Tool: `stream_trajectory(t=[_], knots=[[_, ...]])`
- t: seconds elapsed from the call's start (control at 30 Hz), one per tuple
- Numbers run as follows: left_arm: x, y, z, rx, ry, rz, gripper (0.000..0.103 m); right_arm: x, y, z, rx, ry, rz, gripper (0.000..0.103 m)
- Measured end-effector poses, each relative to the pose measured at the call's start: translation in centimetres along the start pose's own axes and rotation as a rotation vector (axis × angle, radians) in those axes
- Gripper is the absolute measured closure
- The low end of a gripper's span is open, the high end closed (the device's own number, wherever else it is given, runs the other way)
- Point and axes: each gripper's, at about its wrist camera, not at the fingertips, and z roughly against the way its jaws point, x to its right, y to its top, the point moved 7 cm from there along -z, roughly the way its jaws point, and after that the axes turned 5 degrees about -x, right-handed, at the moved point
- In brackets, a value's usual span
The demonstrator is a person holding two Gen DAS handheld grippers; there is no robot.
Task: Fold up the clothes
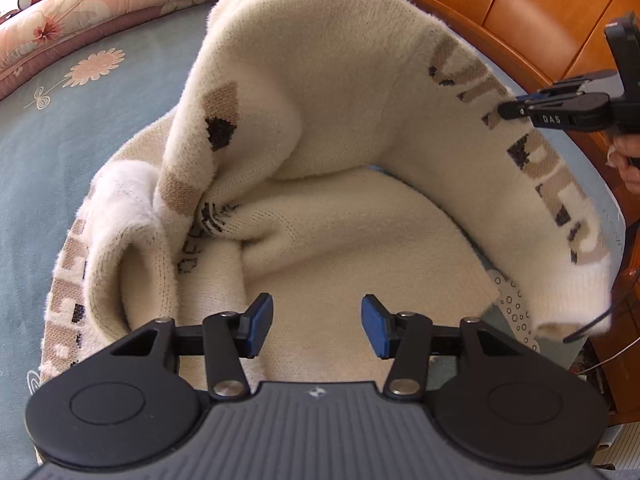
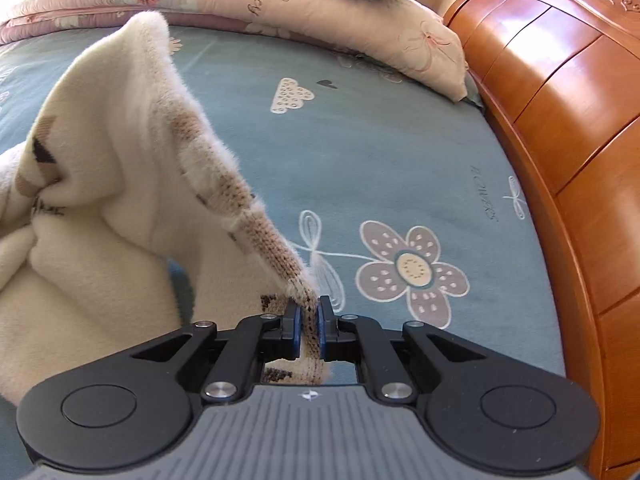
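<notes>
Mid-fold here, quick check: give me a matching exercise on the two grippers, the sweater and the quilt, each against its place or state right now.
Things:
1. left gripper
2. right gripper
3. cream sweater
4. pink floral quilt

States:
A. lying along the far edge of the bed
B. jaws apart, holding nothing, over the sweater's body
C. partly lifted off the blue sheet
D. jaws closed on the patterned knit edge

Pairs: 1-B, 2-D, 3-C, 4-A
</notes>
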Motion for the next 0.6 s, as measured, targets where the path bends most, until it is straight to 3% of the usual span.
stream_trajectory(t=[0.27,0.3,0.4,0.47,0.6], knots=[[1.9,1.0,-1.3,-0.022,0.006,-0.032,0.053,2.7,2.9,-6.0,0.002,-0.043,0.034,0.091],[2.0,1.1,-1.3,-0.024,0.009,-0.03,0.053,2.9,3.3,-6.6,-0.005,-0.046,0.022,0.082],[2.3,1.5,-1.2,-0.028,0.01,-0.017,0.053,3.3,4.2,-7.7,-0.024,-0.035,-0.021,0.077],[2.5,1.7,-1.3,-0.033,0.009,-0.007,0.053,3.6,4.1,-7.2,-0.009,-0.017,-0.051,0.058],[3.1,1.7,-1.5,-0.038,0.001,-0.012,0.052,4.7,2.2,-5.8,-0.009,0.025,-0.138,0.045]])
